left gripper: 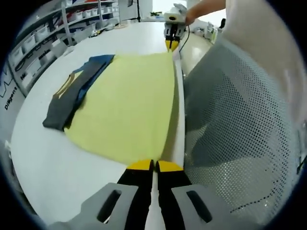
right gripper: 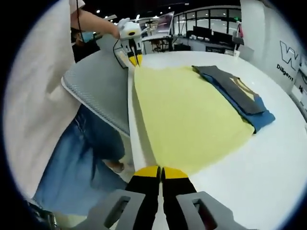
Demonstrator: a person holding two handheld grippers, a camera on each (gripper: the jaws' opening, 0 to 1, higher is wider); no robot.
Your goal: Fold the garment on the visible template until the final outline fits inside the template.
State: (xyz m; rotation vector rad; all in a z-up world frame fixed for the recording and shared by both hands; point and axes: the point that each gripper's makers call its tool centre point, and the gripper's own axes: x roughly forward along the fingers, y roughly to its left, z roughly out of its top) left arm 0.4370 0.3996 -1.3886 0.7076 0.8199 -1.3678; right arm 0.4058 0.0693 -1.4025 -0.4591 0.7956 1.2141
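Your left gripper (left gripper: 154, 166) has its fingers pinched on one near corner of the yellow garment (left gripper: 129, 105), and your right gripper (right gripper: 160, 171) pinches the other corner. The garment lies flat on the white worktop (left gripper: 43, 163), beside folded dark clothes (left gripper: 72, 91).

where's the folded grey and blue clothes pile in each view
Left gripper view: the folded grey and blue pile lies left of centre, on the far-left edge of the yellow garment.
Right gripper view: the pile lies upper right, on the garment's right edge.
Shared landmark: the yellow garment on the white table, a gripper at each near corner.
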